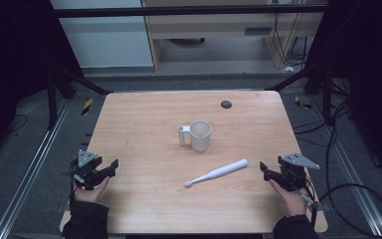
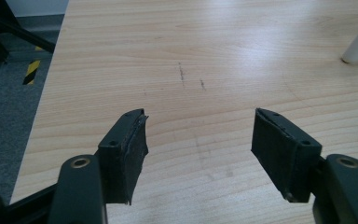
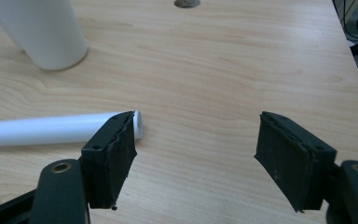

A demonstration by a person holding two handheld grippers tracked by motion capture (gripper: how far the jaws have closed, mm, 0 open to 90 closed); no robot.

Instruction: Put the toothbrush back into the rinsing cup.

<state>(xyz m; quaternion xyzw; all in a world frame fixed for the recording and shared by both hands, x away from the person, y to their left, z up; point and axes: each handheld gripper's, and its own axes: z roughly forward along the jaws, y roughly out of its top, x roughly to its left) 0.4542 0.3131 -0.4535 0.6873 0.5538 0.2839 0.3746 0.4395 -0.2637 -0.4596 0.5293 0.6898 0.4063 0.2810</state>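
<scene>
Fingers spread on both: left gripper, right gripper, nothing held. Toothbrush lies near cup on table.

The bench is pale wood-grain board with a smooth, faintly shiny top that carries a few dark scuffs, and a small dark round plug sits near its far edge. The cup and the toothbrush both look like smooth white plastic, the toothbrush handle with a soft sheen. The left tongs and right tongs are matt black plastic with brass-coloured rivets, their pads faced in dull black rubber, rough and frayed at the edges; the floor is coarse grey carpet.
</scene>
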